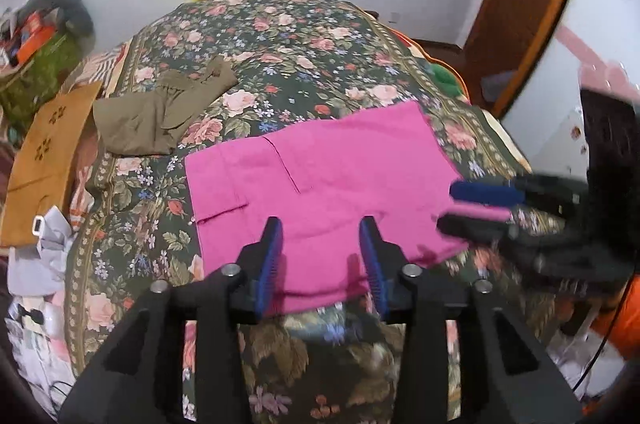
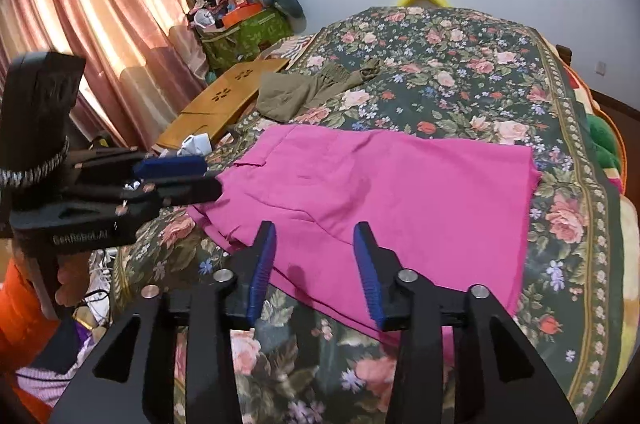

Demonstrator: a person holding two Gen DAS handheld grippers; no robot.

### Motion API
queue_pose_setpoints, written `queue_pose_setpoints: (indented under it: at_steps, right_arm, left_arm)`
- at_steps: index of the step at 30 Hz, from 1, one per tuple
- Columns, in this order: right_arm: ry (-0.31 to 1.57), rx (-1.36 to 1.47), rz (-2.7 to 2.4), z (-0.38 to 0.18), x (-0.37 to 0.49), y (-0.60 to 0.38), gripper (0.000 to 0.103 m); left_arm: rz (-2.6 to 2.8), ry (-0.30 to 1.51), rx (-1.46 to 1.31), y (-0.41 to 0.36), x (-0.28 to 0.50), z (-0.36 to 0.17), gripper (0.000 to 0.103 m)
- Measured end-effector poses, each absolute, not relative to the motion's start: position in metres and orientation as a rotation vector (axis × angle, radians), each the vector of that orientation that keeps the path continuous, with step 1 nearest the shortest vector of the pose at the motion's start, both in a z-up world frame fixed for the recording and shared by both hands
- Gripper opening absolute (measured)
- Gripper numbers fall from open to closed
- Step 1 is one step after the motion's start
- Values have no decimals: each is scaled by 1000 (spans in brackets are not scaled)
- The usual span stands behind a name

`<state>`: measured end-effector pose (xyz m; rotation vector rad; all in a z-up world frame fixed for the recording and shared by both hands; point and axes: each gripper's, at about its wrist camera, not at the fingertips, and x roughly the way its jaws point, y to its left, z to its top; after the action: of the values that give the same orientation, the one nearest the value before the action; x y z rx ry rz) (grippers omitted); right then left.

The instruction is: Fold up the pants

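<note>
Pink pants [image 1: 320,180] lie folded flat on the floral bedspread [image 1: 280,36], near its front edge. They also show in the right wrist view [image 2: 400,184]. My left gripper [image 1: 320,224] is open over the pants' near edge and holds nothing. It also shows at the left of the right wrist view [image 2: 208,176], at the pants' left corner. My right gripper [image 2: 314,228] is open over the pants' near edge and holds nothing. It also shows at the right of the left wrist view [image 1: 452,206], at the pants' right corner.
An olive garment [image 1: 160,108] lies crumpled further back on the bed; it also shows in the right wrist view [image 2: 312,88]. A wooden board [image 1: 44,160] and a cluttered green bag [image 1: 36,80] stand left of the bed. Curtains [image 2: 100,24] hang at the left.
</note>
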<state>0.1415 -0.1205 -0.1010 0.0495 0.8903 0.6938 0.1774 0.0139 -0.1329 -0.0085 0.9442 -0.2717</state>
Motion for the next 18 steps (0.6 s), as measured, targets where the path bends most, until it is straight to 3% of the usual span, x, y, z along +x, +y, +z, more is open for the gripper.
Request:
queue_pose_setpoints:
  at_steps: [3, 11, 18]
  right_arm:
    - [918, 49, 686, -111, 146, -115, 47]
    - [1043, 96, 640, -143, 156, -126, 48]
    - [1051, 120, 588, -150, 149, -157, 54]
  left_arm:
    - [-245, 954, -18, 15, 190, -143, 58]
    - [-180, 1057, -12, 28, 201, -191, 60]
    - [-137, 1031, -2, 48, 190, -190, 65]
